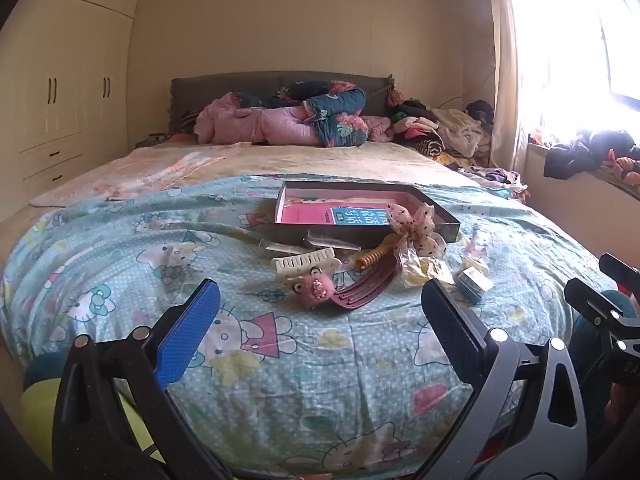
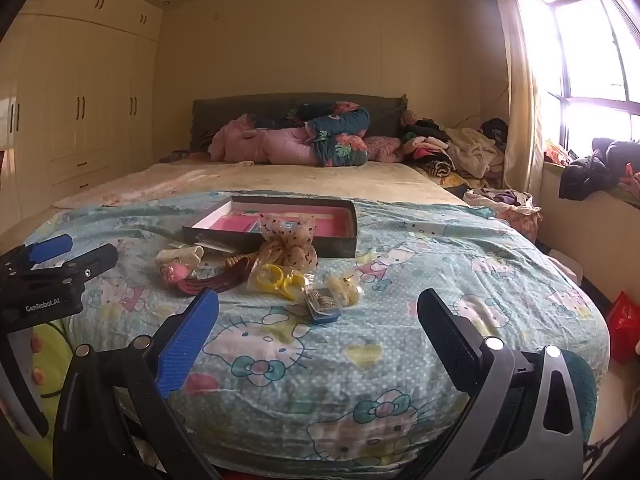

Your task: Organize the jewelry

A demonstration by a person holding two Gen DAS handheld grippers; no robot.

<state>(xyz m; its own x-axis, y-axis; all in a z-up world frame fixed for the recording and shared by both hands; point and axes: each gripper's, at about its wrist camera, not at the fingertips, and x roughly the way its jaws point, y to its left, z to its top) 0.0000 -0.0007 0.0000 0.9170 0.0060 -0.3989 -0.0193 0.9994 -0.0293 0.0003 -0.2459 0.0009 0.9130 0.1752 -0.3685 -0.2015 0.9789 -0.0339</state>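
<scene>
A shallow dark box [image 1: 448, 222] [image 2: 344, 246] with a pink lining lies on the bed. In front of it lie hair accessories and jewelry: a spotted bow [image 1: 418, 228] [image 2: 290, 244], a cream claw clip [image 1: 306, 264] [image 2: 180, 257], a pink fluffy clip [image 1: 316, 288] [image 2: 175, 271], a maroon comb clip [image 1: 366, 284] [image 2: 216, 282], bagged yellow rings [image 2: 276, 278] and a small clear case [image 1: 474, 282] [image 2: 322, 304]. My left gripper [image 1: 320, 332] hangs open short of the pile. My right gripper [image 2: 318, 328] is open too, just before the clear case. Neither holds anything.
The bed has a blue cartoon-cat cover [image 1: 256, 336] [image 2: 460, 280]. Rolled quilts [image 1: 304, 120] and heaped clothes [image 2: 452, 148] lie at the headboard. Wardrobes [image 1: 60, 92] stand left, a window ledge [image 2: 592, 200] with clothes right. The other gripper shows at each view's edge.
</scene>
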